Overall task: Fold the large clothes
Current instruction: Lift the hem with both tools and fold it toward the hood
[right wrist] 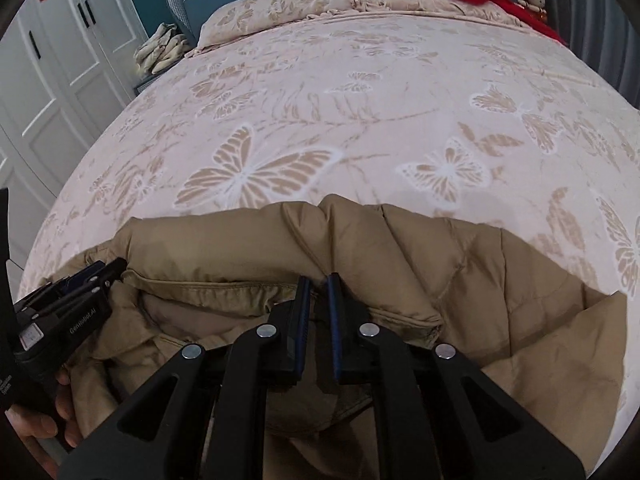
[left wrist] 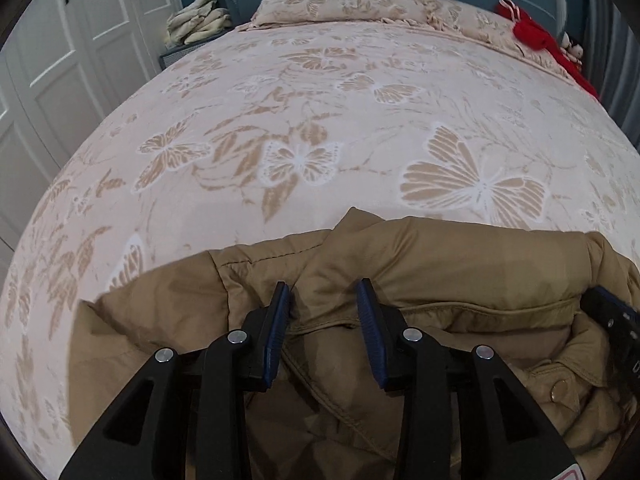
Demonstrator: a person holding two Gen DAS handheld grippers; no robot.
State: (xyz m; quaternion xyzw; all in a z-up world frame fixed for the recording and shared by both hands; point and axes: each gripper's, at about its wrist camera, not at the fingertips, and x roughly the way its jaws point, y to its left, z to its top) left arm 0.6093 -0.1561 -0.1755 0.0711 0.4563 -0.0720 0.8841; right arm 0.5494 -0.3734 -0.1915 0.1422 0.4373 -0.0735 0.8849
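- Left tongs (left wrist: 323, 294), lower centre, are standing part open astride a ridge of the tan padded jacket (left wrist: 440, 256); whether they are gripping it is unclear.
- Right tongs (right wrist: 318, 280), lower centre, are pinching the jacket's edge nearly shut.
- Step judged: laying the jacket flat on the butterfly-print bed cover (left wrist: 320, 100); next move calls for spreading it flat.

Tan padded jacket (left wrist: 440, 264) bunched at bed's near edge (collar uppermost, snap visible).

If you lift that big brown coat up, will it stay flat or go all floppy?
Probably floppy: the brown coat already sags and bunches in soft folds on the bed. Its puffy quilted panels suggest it is light for its size. The smooth fabric may be a bit slippery, so it could slide out of the right claw.
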